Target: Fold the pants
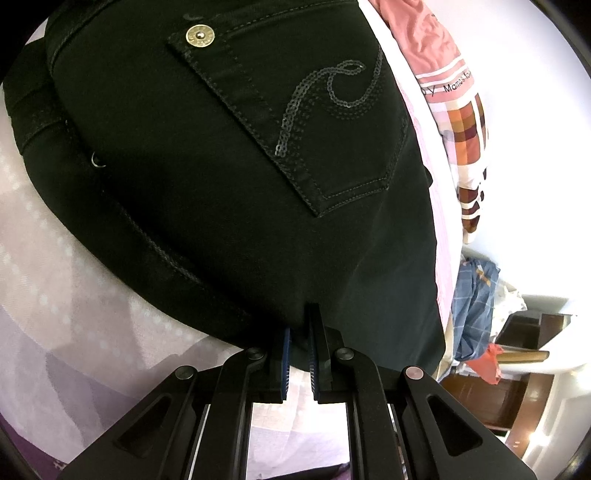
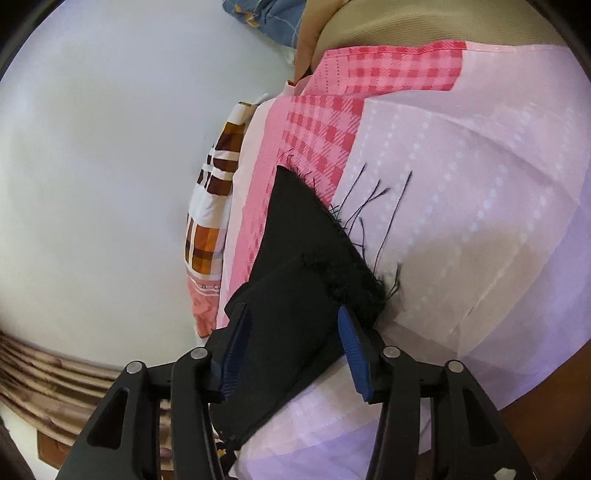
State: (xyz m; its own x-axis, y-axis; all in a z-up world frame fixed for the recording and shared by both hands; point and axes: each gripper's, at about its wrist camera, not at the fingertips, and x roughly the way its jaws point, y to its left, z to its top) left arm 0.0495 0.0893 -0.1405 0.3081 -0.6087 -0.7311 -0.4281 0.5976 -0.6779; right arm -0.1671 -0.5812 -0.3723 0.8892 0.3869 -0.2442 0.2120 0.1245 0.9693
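**Black pants partly folded, leg end just laid down**

Through the left wrist camera we see the left gripper (image 1: 301,354) pinched tight on the edge of the black pants (image 1: 207,155), near the seat. The back pocket (image 1: 295,122) with its sequin swirl and the brass rivet (image 1: 200,36) face up on the pale pink bedsheet (image 1: 55,295); this end lies flat.

Through the right wrist camera we see the right gripper (image 2: 291,350) with its jaws partly apart. The frayed hem (image 2: 332,266) of the pants lies between them, but the blue pads do not press it. The hem rests on the checked pink sheet (image 2: 461,184).

We judge the fold unfinished: the leg end still needs bringing over toward the waist.
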